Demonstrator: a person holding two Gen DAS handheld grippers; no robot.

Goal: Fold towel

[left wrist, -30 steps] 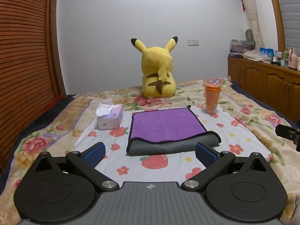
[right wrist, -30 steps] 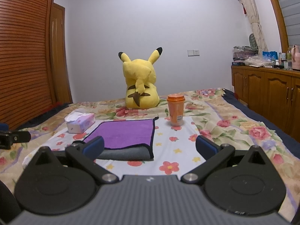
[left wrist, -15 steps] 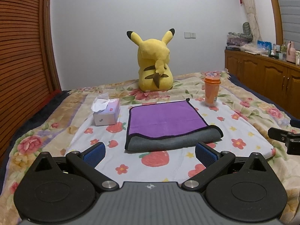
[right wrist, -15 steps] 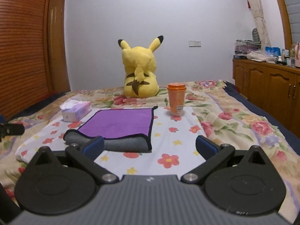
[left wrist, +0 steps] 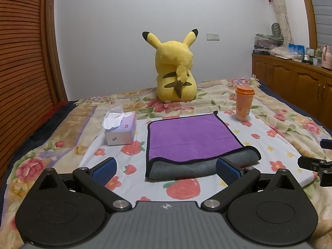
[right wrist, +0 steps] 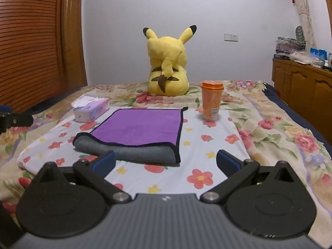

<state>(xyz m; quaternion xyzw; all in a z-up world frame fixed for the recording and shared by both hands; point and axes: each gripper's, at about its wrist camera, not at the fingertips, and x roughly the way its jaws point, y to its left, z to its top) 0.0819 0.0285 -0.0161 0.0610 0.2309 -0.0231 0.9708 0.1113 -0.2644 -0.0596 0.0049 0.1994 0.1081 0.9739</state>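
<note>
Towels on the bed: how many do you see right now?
1. The purple and grey towel lies folded on the bed, between the tissue box and the orange cup. More could be out of view.

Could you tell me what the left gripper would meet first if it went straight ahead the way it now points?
Probably the towel: its grey folded near edge lies directly ahead of the open left gripper, between the fingers' line. Depth is hard to judge, and nothing else shows in between.

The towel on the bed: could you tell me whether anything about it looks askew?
Yes: the towel lies folded, but its near edge curls, showing the grey underside, so the layers look uneven.
</note>
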